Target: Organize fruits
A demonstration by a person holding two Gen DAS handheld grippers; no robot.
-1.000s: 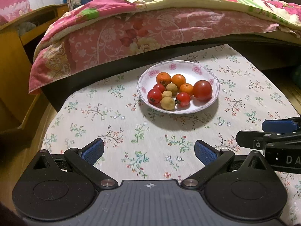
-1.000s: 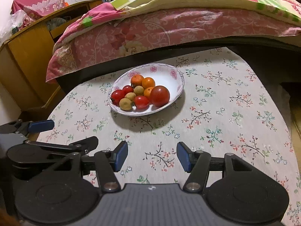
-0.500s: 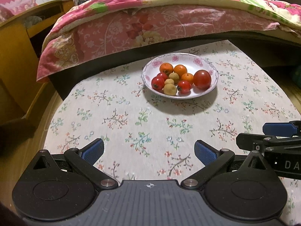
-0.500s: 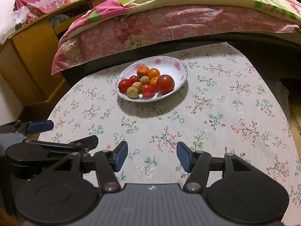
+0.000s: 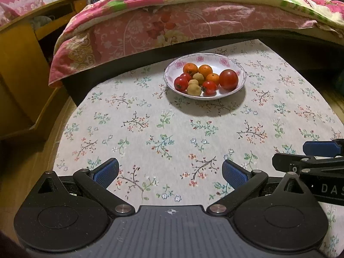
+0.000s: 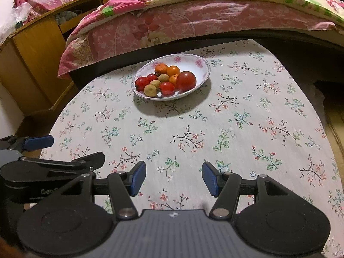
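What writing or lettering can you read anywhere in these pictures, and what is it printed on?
"DAS": white letters on the black body of the right gripper, cut off by the edge of the left wrist view.
"Gen": pale letters on the black body of the left gripper, the rest hidden behind the right gripper's own frame.
The plate and the tablecloth carry only flower patterns, no words.

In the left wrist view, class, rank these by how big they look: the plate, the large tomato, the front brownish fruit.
1. Plate
2. Large tomato
3. Front brownish fruit
All three sit together, so nearness barely skews this ranking.
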